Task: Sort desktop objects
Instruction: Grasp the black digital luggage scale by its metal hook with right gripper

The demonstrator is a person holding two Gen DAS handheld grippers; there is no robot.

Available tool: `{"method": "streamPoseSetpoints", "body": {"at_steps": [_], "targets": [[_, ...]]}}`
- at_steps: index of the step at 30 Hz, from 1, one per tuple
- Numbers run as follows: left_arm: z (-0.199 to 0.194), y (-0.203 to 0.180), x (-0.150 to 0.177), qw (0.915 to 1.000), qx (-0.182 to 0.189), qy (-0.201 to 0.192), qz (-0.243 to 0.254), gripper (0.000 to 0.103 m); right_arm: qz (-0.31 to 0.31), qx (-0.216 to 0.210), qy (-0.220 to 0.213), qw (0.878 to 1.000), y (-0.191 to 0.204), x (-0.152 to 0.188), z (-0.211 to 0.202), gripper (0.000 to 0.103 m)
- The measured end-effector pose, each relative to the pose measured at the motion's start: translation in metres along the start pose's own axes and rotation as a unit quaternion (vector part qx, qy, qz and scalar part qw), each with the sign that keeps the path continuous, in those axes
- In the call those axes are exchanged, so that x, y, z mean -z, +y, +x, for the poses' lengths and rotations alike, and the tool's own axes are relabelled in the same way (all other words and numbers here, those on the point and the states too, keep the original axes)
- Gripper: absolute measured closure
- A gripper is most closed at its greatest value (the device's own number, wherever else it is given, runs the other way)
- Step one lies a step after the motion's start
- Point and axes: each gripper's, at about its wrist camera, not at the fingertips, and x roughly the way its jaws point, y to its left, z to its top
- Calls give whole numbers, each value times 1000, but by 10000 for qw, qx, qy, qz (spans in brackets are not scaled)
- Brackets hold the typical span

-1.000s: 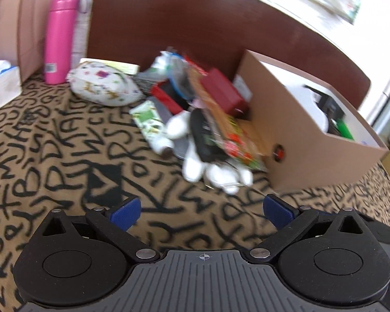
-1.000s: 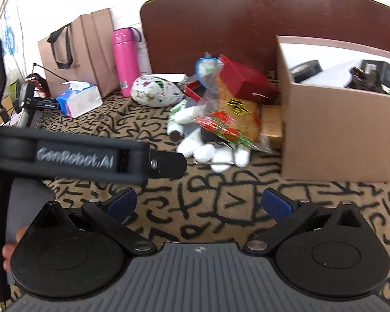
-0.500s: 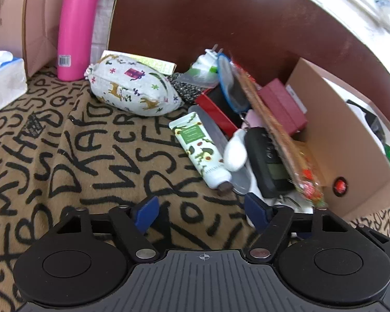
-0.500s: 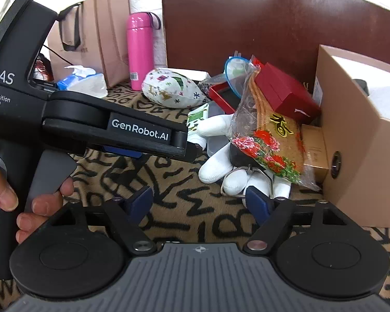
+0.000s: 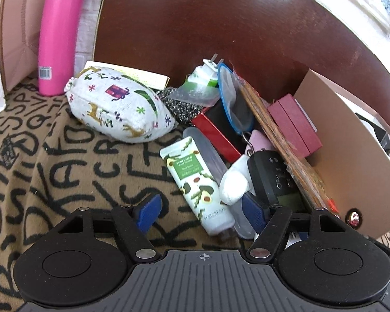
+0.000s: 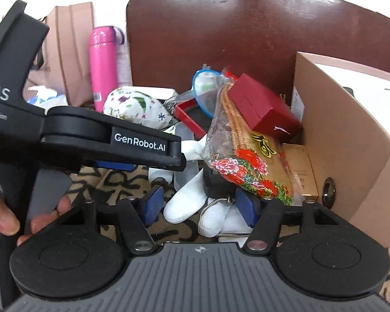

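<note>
A pile of small objects lies beside a cardboard box. My left gripper is open, its blue pads on either side of a white hand cream tube with avocado print. Next to the tube lie a white plush toy, a black device, a red box and a printed pouch. My right gripper is open around the white plush toy. The left gripper's body crosses the right wrist view. A flowered packet leans on the pile.
A pink bottle and a paper bag stand at the back left, with a tissue box beside them. A dark red chair back rises behind the pile. The lettered cloth covers the surface.
Both grippers have moved forward into the pile. The left gripper now straddles the hand cream tube and the right gripper straddles the white plush toy. Both stay open.
</note>
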Motion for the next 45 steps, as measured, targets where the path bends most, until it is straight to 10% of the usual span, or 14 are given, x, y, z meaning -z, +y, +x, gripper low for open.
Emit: {"method": "streamPoseSetpoints", "body": {"at_steps": [15, 39, 43, 45], "targets": [[-19, 2, 4, 9991, 290, 141, -291, 29, 210, 377, -43, 9991, -10, -8, 21, 45], [-73, -41, 55, 9959, 655, 613, 96, 17, -632, -584, 632, 9943, -10, 48, -88, 61], [-77, -56, 63, 9949, 706, 672, 269, 15, -715, -851, 929, 9894, -15, 61, -107, 96], [-74, -63, 66, 9937, 739, 757, 361, 15, -725, -870, 889, 9896, -18, 69, -116, 96]]}}
